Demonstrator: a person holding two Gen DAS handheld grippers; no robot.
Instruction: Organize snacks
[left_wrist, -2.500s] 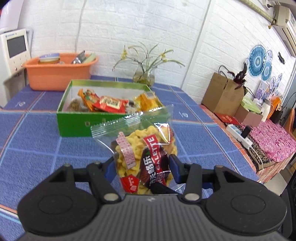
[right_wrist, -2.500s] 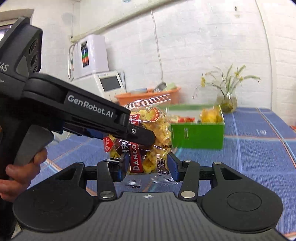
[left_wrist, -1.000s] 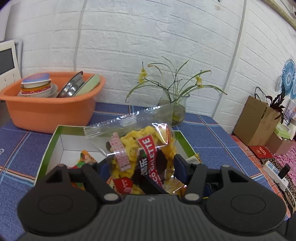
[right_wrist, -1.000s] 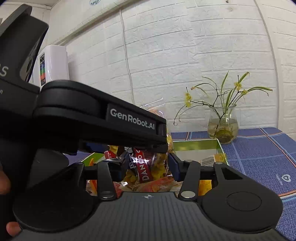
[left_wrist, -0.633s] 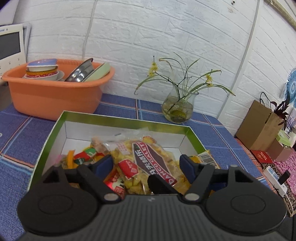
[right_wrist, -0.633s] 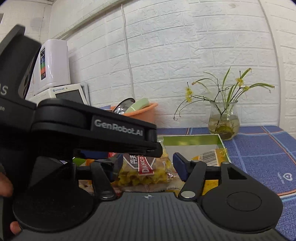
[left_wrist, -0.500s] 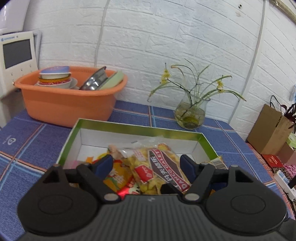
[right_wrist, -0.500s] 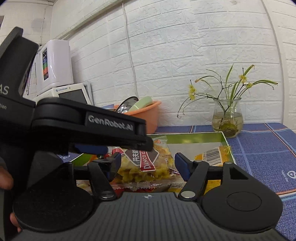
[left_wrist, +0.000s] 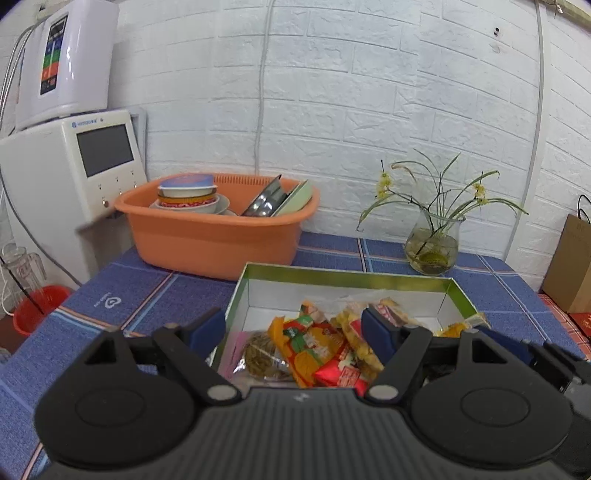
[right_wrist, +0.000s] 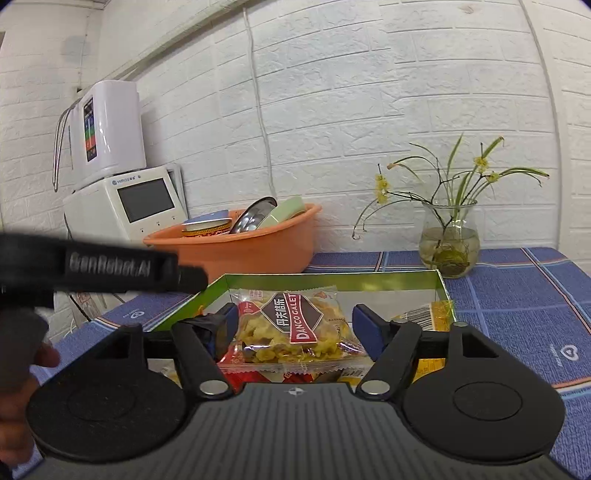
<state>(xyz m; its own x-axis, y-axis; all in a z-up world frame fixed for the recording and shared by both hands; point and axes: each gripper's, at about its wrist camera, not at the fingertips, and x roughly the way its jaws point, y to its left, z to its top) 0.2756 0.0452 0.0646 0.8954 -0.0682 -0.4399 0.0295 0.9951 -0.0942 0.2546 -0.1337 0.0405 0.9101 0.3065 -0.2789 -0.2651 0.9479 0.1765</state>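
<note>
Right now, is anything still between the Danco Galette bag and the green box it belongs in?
Nothing visible. The Danco Galette bag already lies inside the green box on top of the other snacks, and the right gripper has its jaws open, clear of it.

A white-painted brick wall runs behind a table covered in a blue checked cloth, with a thin cable hanging down it. At the table's back edge stand an orange wash basin and a glass vase of yellow flowers. Past the left edge, a white screened appliance carries a white wall unit.
</note>
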